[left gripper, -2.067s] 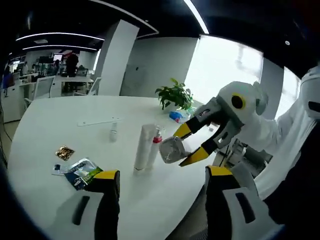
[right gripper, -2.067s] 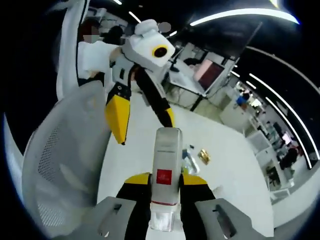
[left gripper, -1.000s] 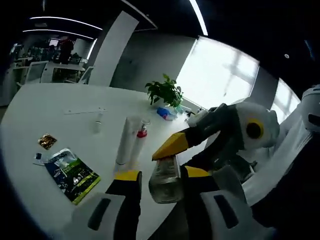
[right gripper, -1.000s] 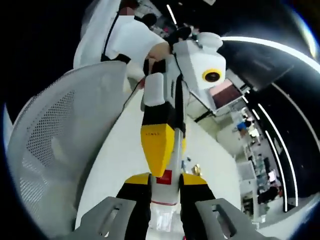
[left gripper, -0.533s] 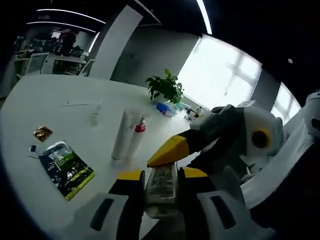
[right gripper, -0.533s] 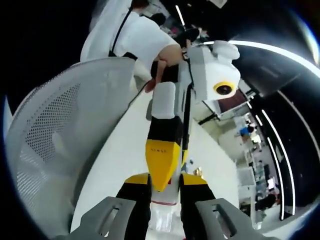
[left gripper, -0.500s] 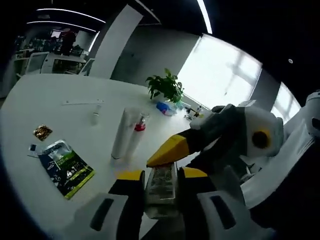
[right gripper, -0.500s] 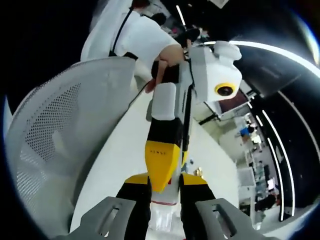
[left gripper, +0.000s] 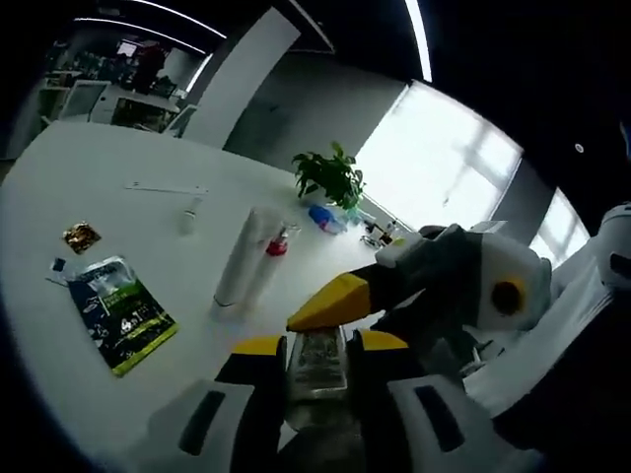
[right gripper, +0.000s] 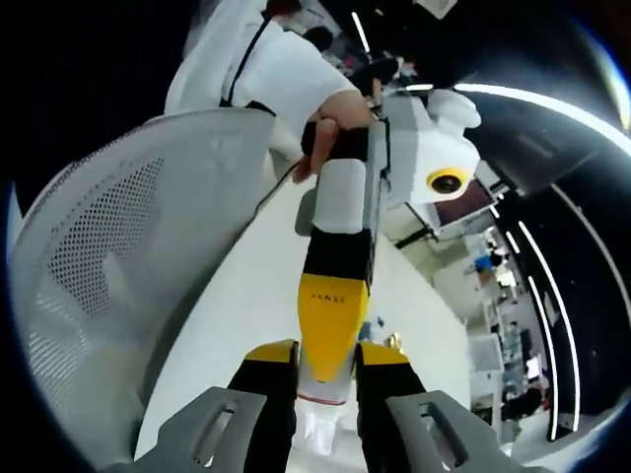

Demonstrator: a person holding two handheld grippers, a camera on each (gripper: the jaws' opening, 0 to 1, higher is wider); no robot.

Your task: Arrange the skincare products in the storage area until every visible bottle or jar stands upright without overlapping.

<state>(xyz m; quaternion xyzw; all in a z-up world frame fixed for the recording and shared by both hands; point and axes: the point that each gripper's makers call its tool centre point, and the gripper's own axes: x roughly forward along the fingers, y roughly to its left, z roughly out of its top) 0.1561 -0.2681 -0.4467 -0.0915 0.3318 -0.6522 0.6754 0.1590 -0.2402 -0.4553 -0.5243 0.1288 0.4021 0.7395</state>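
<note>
Left tongs point(left gripper: 317, 363): closed on bottle point(left gripper: 316, 361), held off the desk point(left gripper: 59, 187) edge. Right tongs point(right gripper: 324, 372): gripping the same bottle, crossing from right. Beyond, on desk: white tube point(left gripper: 237, 264), red-capped pump bottle point(left gripper: 271, 258), green sachet point(left gripper: 120, 315), potted plant point(left gripper: 327, 177).

Blown-out window point(left gripper: 449, 158) glare, ceiling strip lights point(right gripper: 537, 99), dim surroundings, strong fisheye bending at edges, soft focus

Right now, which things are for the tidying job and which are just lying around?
For the job: clear bottle in both tongs; white tube; red-capped pump bottle; small bottle.
Lying about: green packet, gold packet, potted plant, mesh chair.
</note>
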